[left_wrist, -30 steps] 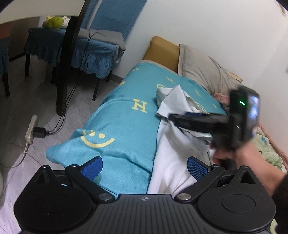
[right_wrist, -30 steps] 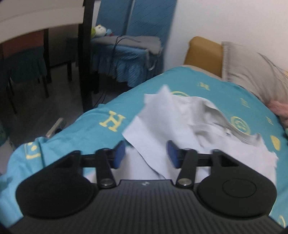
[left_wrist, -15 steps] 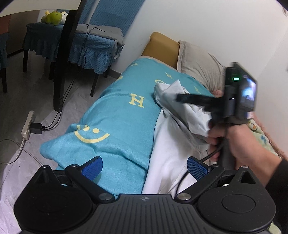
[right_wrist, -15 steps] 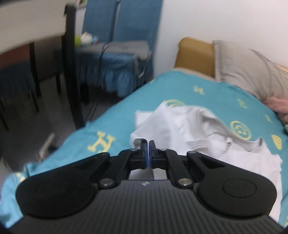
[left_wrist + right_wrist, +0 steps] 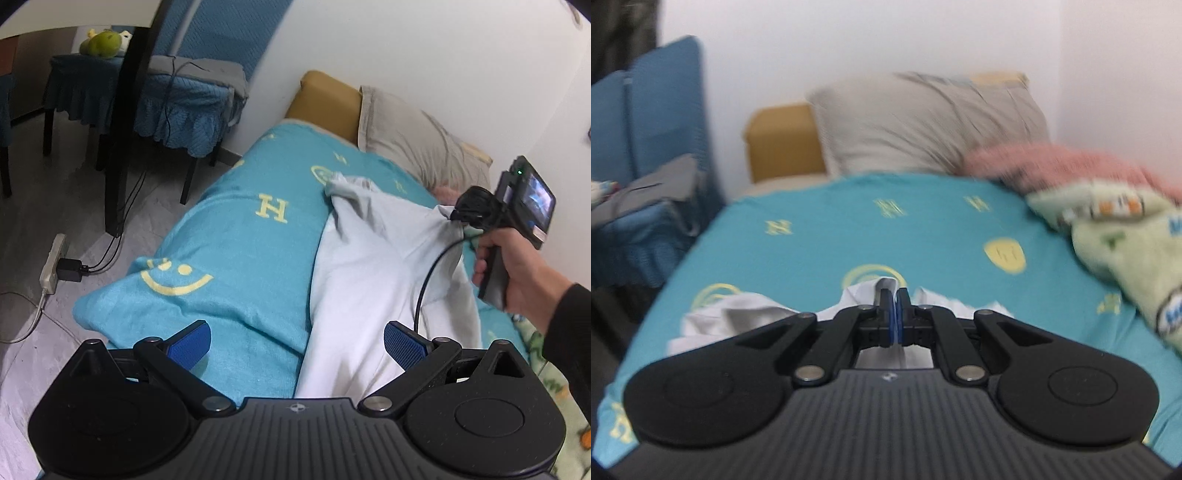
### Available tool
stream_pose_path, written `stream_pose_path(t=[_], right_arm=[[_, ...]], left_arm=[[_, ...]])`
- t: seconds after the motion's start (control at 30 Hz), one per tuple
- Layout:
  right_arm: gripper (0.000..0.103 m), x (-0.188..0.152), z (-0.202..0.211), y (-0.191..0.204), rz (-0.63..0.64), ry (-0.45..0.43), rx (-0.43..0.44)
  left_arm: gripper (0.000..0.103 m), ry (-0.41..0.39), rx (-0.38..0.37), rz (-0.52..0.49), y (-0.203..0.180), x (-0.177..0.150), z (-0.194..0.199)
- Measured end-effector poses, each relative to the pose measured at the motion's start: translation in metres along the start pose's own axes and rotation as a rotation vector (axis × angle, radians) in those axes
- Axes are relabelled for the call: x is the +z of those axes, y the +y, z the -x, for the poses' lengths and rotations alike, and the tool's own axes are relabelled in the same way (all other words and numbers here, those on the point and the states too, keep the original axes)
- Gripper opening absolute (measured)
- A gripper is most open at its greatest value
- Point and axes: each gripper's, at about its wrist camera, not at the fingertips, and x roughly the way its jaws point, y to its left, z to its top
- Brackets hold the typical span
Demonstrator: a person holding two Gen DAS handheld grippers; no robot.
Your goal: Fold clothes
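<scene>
A white garment [image 5: 369,273] lies along the turquoise blanket [image 5: 236,236] on the bed. My right gripper [image 5: 894,314] is shut on a fold of the white garment [image 5: 738,317], with cloth pinched between its blue pads. In the left wrist view, that right gripper [image 5: 458,214] is held by a hand [image 5: 517,273] at the right and lifts the cloth's upper edge above the bed. My left gripper [image 5: 295,341] hovers wide open over the garment's near end, with nothing between its fingers.
A beige pillow [image 5: 413,144] and a mustard cushion [image 5: 325,99] lie at the head of the bed. A pink and green blanket [image 5: 1115,218] is bunched at the right. Blue-covered chairs [image 5: 173,96], a dark table leg [image 5: 125,125] and a power strip [image 5: 51,266] occupy the floor left of the bed.
My right gripper shut on the white garment and has pulled it up and to the right across the bed. The left gripper has stayed open near the garment's lower end.
</scene>
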Motion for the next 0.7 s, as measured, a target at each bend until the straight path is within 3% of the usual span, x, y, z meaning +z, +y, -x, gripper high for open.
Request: stream_pose_path(t=[0.17,0.2,0.27,0.3,0.43,0.7], right_arm=[[0.013,-0.018,-0.015,-0.014,-0.056,0.020,0.055],[0.021,-0.020,-0.012,-0.015,-0.065,0.026,0.075],[0.076,-0.024,-0.004,-0.016,-0.080,0.027,0.110],[0.083,-0.027,0.004,-0.015,-0.074,0.006,0.118],[0.083,-0.031,0.047,-0.015,-0.030,0.012,0.173],[0.083,-0.064,0.211,-0.042,-0.015,0.030,0.240]], left_arm=[[0.101,0.022,0.011,-0.036,-0.008,-0.005,-0.012],[0.101,0.021,0.013,-0.044,-0.010,-0.005,-0.012],[0.101,0.020,0.016,-0.060,-0.013,-0.006,-0.012],[0.101,0.020,0.017,-0.067,-0.014,-0.007,-0.011],[0.100,0.018,0.022,-0.099,-0.020,-0.009,-0.011],[0.097,0.069,0.015,-0.121,-0.021,-0.012,0.011]])
